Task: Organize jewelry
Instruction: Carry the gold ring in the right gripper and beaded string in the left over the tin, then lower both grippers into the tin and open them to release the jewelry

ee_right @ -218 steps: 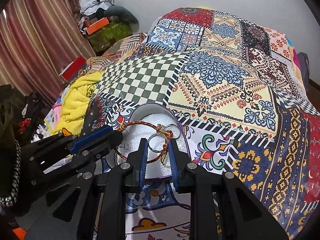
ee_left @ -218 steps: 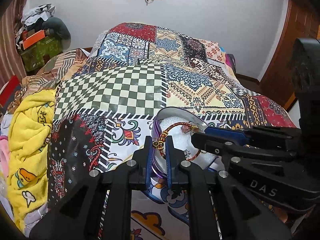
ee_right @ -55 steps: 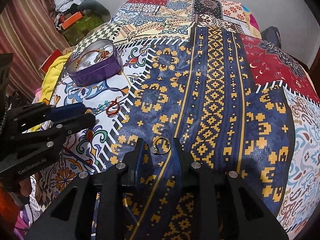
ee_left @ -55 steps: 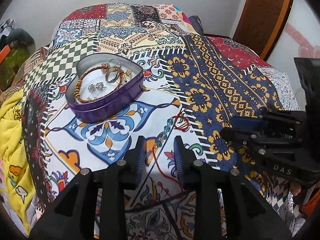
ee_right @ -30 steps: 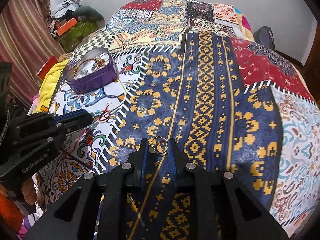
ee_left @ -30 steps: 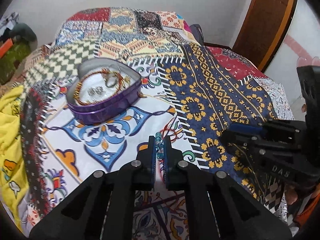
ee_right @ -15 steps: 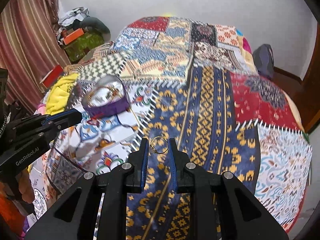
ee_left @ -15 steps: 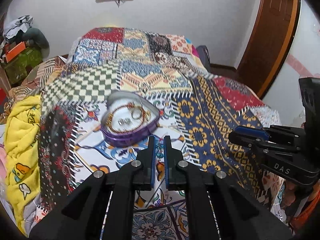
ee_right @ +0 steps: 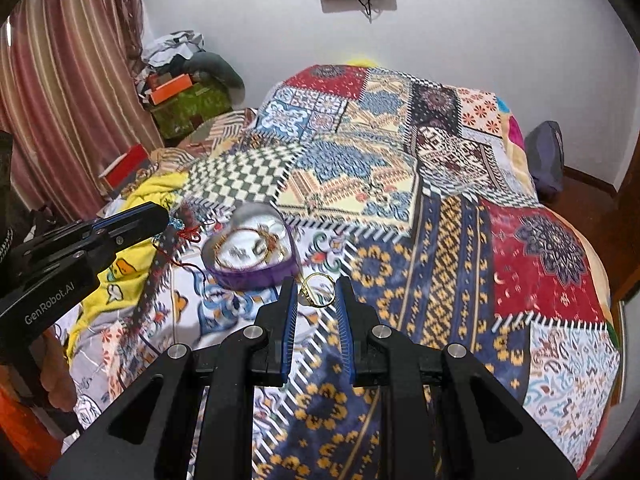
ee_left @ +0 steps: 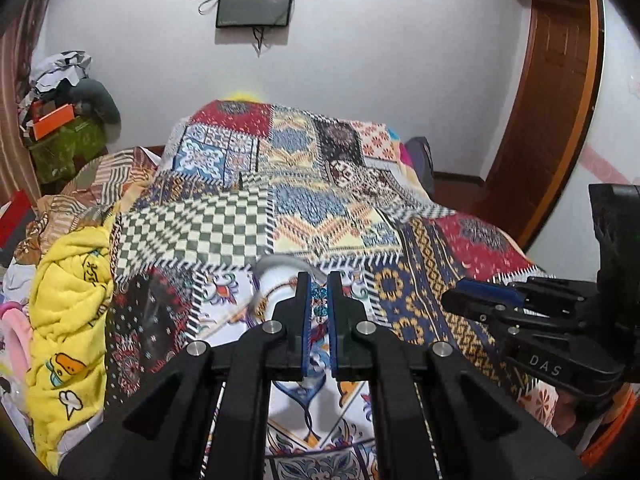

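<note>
A purple heart-shaped tin [ee_right: 256, 272] lies on the patchwork bedspread [ee_right: 440, 216]; it holds a red-gold bangle [ee_right: 250, 246] and rings. My left gripper [ee_left: 319, 294] is shut on a teal beaded bracelet with red cord [ee_left: 319, 304], held above the bed just in front of the tin [ee_left: 268, 268], which it mostly hides. In the right wrist view the bracelet [ee_right: 182, 232] hangs from the left gripper [ee_right: 154, 212]. My right gripper [ee_right: 316, 290] is shut on a gold ring [ee_right: 318, 290], lifted near the tin's right front.
A yellow blanket [ee_left: 68, 300] is bunched at the bed's left edge. Boxes and clothes [ee_right: 180, 92] pile up at the back left by a curtain [ee_right: 60, 92]. A wooden door [ee_left: 552, 100] stands at the right. A dark bag [ee_right: 546, 156] sits beside the bed.
Both grippers closed on their pieces about a second ago and have lifted them off the bedspread, moving toward the tin. The views now tilt up to show the wall.
</note>
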